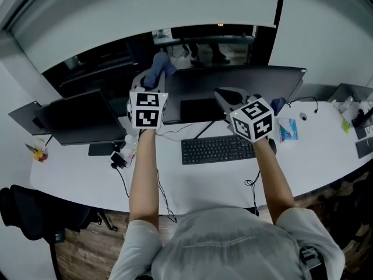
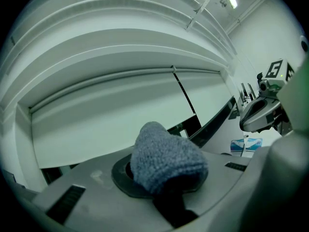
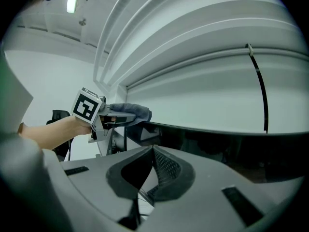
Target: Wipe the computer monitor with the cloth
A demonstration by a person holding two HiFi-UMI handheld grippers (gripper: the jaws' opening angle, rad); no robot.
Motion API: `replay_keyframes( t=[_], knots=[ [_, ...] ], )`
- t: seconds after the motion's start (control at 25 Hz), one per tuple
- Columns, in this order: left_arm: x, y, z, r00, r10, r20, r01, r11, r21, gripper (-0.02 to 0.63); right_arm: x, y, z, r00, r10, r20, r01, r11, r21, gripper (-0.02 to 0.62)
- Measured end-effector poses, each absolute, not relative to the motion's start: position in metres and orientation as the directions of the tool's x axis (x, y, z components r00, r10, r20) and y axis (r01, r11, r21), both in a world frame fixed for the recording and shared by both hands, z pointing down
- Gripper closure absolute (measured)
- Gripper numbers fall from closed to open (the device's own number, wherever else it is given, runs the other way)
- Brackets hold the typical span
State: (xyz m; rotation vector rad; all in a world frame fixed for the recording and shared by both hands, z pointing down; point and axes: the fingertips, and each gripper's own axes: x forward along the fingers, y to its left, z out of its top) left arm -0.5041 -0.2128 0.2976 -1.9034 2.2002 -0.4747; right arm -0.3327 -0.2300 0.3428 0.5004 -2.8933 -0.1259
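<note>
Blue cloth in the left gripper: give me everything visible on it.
The blue-grey fluffy terry cloth is bunched into a soft, rounded lump, with no print showing. The left gripper is shut on it, and the wad bulges over the jaw tips and hides them. It is held up off the desk, at the upper left corner of the wide dark computer monitor. Whether it touches the screen cannot be told. Nothing else touches it.

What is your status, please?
Left gripper shut on cloth. Right gripper shut, empty. Cloth by monitor top-left corner. Nothing blocking seen.
</note>
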Motion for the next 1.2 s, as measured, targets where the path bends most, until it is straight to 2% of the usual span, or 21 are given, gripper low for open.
replay_keyframes(
  t=[0.36, 0.6, 0.96, 1.2],
  knots=[
    [-0.565, -0.18, 0.299, -0.261, -0.963, 0.061, -0.909, 0.224, -0.351, 0.551, -0.374, -0.212, 0.336, -0.939, -0.297, 0.176, -0.276, 0.952, 0.136, 0.591],
    [-0.604, -0.155, 0.32, -0.337, -0.935, 0.113, -0.894, 0.279, -0.352, 0.55, -0.393, -0.2, 0.343, -0.946, -0.26, 0.192, -0.235, 0.962, 0.142, 0.591],
    [-0.603, -0.159, 0.34, -0.316, -0.938, 0.145, -0.891, 0.24, -0.385, 0.549, -0.396, -0.196, 0.365, -0.943, -0.236, 0.235, -0.211, 0.969, 0.127, 0.591],
    [-0.583, -0.169, 0.343, -0.243, -0.96, 0.139, -0.882, 0.159, -0.444, 0.551, -0.394, -0.195, 0.374, -0.943, -0.222, 0.246, -0.193, 0.972, 0.137, 0.591]
  ],
)
